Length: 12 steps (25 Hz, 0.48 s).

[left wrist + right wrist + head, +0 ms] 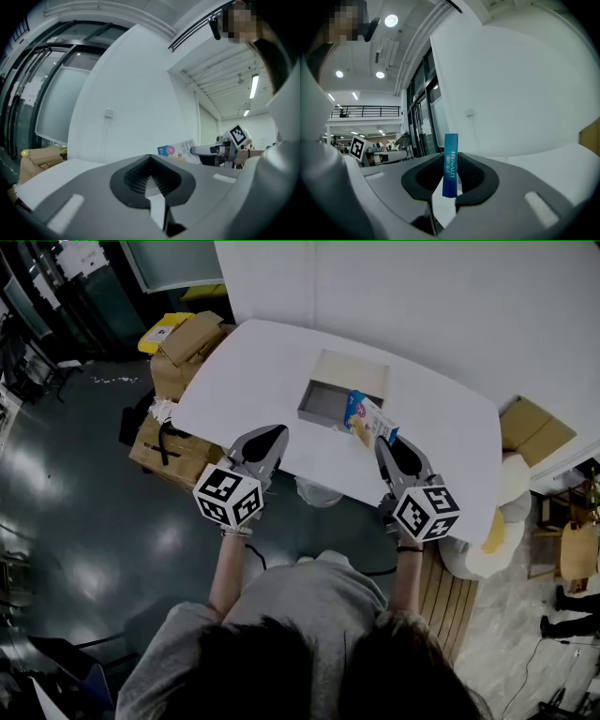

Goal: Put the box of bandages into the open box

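On my left, the left gripper [269,440] hangs over the table [253,362] edge, jaws pressed together on nothing, so nothing braces the open box [327,404]. A nudge could slide it. Just beside its right wall, the box of bandages [369,417] sits tilted, pinched across its narrow side by the right gripper [383,442]. That thin clamp worries me: the carton could pivot or slip. If I go in low, its corner may snag the wall.

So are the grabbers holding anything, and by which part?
The right gripper pinches the bandage box at its thin blue edge, squeezing its two wide faces. The left gripper is shut on nothing.
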Motion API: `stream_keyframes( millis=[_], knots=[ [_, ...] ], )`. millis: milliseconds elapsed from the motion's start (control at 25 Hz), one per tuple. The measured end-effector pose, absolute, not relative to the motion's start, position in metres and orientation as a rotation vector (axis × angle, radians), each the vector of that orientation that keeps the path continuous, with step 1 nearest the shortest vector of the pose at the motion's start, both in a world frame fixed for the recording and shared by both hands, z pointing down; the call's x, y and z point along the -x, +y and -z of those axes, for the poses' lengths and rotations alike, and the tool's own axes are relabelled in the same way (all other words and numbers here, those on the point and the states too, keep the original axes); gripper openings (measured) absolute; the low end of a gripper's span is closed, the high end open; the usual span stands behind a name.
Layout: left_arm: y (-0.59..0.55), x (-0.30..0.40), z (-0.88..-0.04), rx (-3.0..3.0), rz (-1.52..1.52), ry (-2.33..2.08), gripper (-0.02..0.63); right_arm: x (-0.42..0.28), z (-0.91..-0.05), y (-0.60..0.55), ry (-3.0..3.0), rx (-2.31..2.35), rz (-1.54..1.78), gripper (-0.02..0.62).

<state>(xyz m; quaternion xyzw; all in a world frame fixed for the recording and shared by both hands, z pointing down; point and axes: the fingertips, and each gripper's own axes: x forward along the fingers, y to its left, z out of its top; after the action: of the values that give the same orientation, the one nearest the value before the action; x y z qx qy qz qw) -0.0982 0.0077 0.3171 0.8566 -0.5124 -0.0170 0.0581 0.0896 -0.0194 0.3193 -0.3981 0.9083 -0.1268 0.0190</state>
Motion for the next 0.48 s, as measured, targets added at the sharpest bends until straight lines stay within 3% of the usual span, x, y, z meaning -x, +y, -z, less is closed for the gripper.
stream_keyframes(
  millis=[480],
  knots=[
    [-0.017,0.097,-0.329,-2.573,0.046,-1.528,-0.006,-0.093,-0.329,-0.045,2.816,1.264,0.439,0.095]
  ],
)
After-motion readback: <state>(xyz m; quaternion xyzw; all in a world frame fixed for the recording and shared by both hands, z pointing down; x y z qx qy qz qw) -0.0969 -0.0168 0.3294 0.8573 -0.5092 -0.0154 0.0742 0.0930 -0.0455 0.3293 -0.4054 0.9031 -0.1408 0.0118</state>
